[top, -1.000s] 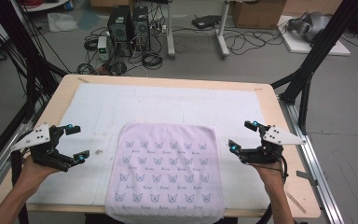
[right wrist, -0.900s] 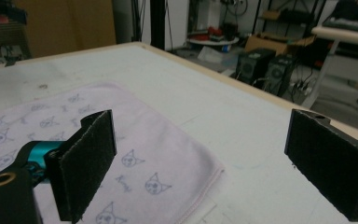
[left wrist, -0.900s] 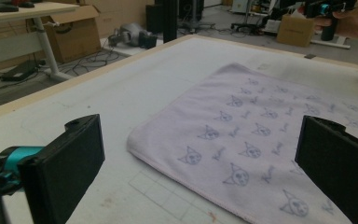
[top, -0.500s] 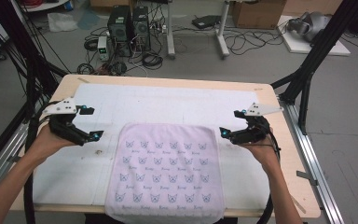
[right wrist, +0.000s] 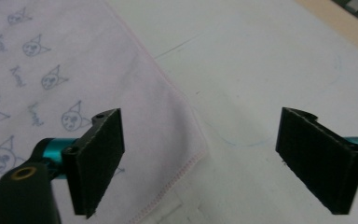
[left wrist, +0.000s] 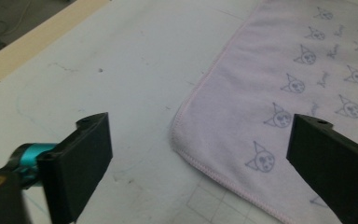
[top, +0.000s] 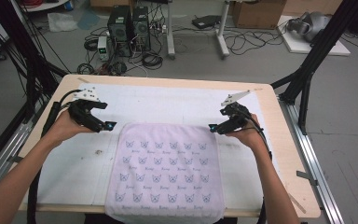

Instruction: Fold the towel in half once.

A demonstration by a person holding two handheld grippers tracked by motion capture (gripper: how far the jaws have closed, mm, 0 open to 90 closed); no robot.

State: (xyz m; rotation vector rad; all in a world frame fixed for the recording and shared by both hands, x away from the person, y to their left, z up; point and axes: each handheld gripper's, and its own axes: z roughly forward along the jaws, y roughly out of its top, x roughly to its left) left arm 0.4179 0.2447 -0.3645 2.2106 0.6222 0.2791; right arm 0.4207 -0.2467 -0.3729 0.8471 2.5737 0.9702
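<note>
I see the pink towel (top: 165,170) lying flat on the white mat (top: 168,100), its near edge overhanging the table. The left gripper (top: 103,117) and right gripper (top: 220,122) hang at its far corners, jaws apart, empty. I judge the cloth light and limp: pinch each corner hem.

Even, soft overhead light; frames slightly blurry, shadows faint.
</note>
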